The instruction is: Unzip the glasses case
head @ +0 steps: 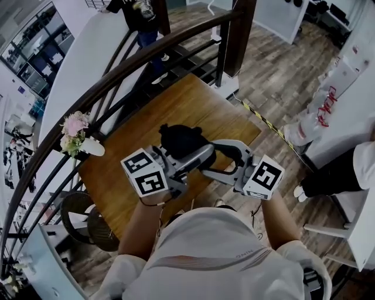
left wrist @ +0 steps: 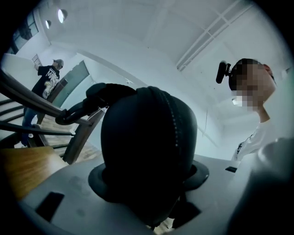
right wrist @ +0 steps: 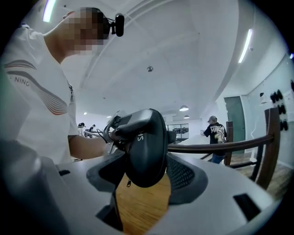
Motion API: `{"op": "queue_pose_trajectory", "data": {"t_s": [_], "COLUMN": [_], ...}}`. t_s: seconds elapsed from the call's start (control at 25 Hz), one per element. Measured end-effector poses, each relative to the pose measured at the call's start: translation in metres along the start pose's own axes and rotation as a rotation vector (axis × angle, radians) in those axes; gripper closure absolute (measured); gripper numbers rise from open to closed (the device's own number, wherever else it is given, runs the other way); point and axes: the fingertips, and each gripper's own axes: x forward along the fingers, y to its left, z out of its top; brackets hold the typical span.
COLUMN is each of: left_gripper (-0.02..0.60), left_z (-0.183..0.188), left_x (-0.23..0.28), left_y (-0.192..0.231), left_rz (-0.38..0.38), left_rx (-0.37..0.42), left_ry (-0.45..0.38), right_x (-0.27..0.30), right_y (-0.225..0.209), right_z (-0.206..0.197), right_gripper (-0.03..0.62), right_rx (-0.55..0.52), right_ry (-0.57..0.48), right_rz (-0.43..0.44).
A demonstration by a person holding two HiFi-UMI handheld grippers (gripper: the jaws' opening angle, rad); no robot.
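Note:
The black glasses case (head: 179, 140) is held in the air over the wooden table (head: 181, 96). In the left gripper view the case (left wrist: 147, 137) fills the gap between the jaws, and its zip (left wrist: 176, 133) runs up the rounded face. My left gripper (left wrist: 149, 181) is shut on it from both sides. In the right gripper view the case (right wrist: 147, 147) is seen end-on between the pads, and my right gripper (right wrist: 144, 179) is shut on it. A small zip pull (right wrist: 128, 183) hangs below the case. In the head view the left gripper (head: 194, 157) and the right gripper (head: 214, 159) meet at the case.
A curved dark railing (head: 117, 73) runs behind the table. A white vase of flowers (head: 76, 136) sits at the table's left corner. A wicker chair (head: 88, 220) stands at the lower left. A person (head: 140, 17) is on the stairs beyond. Striped tape (head: 263, 120) marks the floor.

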Motion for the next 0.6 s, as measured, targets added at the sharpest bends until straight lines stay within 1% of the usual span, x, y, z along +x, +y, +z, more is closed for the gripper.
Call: {"op": "queue_pose_trajectory", "data": {"t_s": [0.16,0.32,0.48,0.6], "left_gripper": [0.311,0.311,0.311,0.311], "left_z": [0.013,0.023,0.027,0.026], "left_x": [-0.002,-0.003,-0.005,-0.005], "left_y": [0.01,0.014,0.017,0.018], "left_rz": [0.067,0.103,0.124,0.131], "left_rx": [0.01,0.028,0.035,0.041], "left_ry": [-0.069,-0.099,-0.124,-0.124], "right_x": [-0.01,-0.018,-0.006,0.006], "right_y": [-0.013,-0.015,-0.007,0.001], "right_z": [-0.003,-0.025,-0.044,-0.049], "right_gripper": [0.267,0.285,0.342,0.387], "right_rx": [0.045,0.106,0.191,0.191], "right_ry": [-0.034,-0.002,0.005,0.013], "right_rz": [-0.079,-0.125,-0.133,-0.138]}}
